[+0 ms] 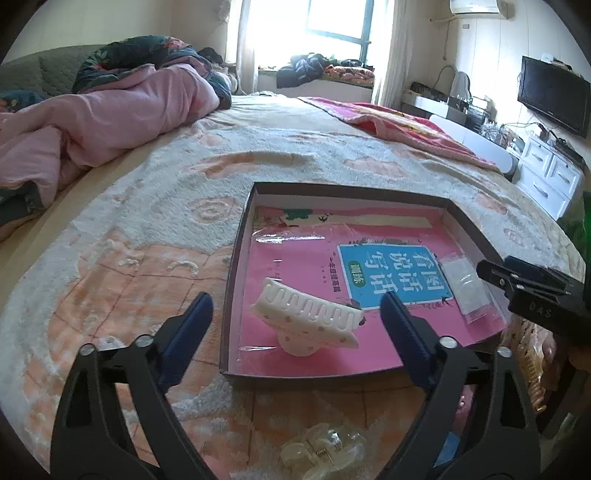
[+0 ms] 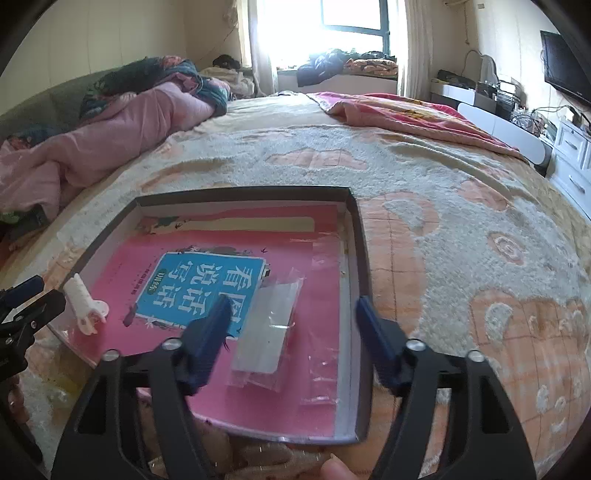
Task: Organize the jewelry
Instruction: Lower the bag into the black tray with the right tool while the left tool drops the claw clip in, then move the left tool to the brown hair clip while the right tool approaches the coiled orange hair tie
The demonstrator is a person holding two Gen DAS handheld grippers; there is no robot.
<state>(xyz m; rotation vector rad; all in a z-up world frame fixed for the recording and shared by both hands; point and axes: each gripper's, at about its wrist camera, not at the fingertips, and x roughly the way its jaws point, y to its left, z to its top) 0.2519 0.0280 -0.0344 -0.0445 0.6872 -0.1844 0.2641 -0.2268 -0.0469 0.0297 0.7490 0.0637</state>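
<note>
As it lies in the box (image 1: 236,280) | white toothed hair claw (image 1: 306,317) | both fingers wide apart, empty

clear hair clip (image 1: 323,456) cut off by bottom edge, window (image 1: 332,22) overexposed

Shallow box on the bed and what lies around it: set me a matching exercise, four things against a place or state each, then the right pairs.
Things:
1. white hair claw
2. clear plastic packet
3. translucent yellowish hair claw
4. left gripper

Places or states:
A. on the bedspread, outside the box
B. open, holding nothing
C. in the box, on the pink book, left part
D. in the box, beside the blue label

Pairs: 1-C, 2-D, 3-A, 4-B
</note>
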